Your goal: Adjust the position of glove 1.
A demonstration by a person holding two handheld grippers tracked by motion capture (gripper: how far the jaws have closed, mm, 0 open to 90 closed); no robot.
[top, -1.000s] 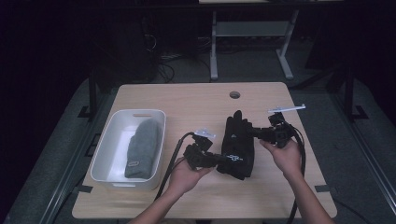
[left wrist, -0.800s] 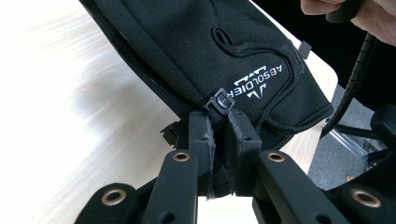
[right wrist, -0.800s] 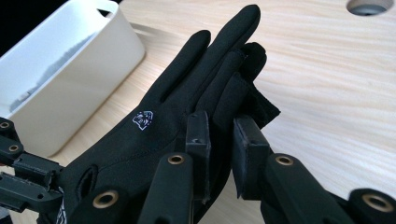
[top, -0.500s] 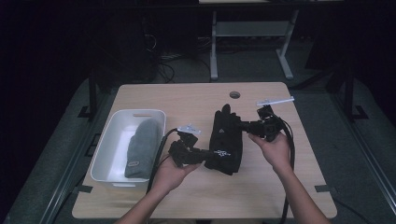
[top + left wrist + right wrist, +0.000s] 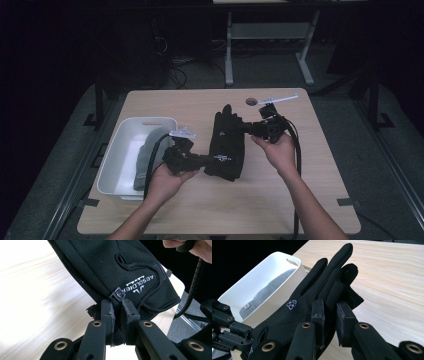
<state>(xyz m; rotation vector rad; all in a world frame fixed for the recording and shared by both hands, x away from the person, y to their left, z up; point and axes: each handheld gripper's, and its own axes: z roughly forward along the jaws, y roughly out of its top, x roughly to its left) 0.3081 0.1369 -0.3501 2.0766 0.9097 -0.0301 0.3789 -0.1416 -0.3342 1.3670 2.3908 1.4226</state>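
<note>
Two grippers share one load here: the left gripper [image 5: 207, 161] is clamped on the cuff edge of the black glove [image 5: 227, 145], its jaws pinched tight just below the small plastic clip [image 5: 117, 293], and the right gripper [image 5: 248, 128] is clamped on the glove's side near the thumb. The glove hangs stretched between them, lifted above the wooden table [image 5: 310, 165] just to the right of the white bin [image 5: 112, 165]. The likeliest trouble, in my judgement, is a slip at the cuff: the left jaws hold only a thin hem, so a pull from the other hand could drag the fabric out and let that end drop. If the hands draw apart unevenly the glove may twist, and then it would land folded or hang over the bin's rim instead of lying flat inside. The trailing cable [image 5: 150, 165] from the left gripper crosses the bin's near side and could snag the rim or nudge the bin as the hand travels. By count I see one black glove in the air, one grey fabric item [image 5: 145, 157] already lying in the bin, one bin, two grippers, two hands, and one round hole [image 5: 251, 101] in the tabletop.
</note>
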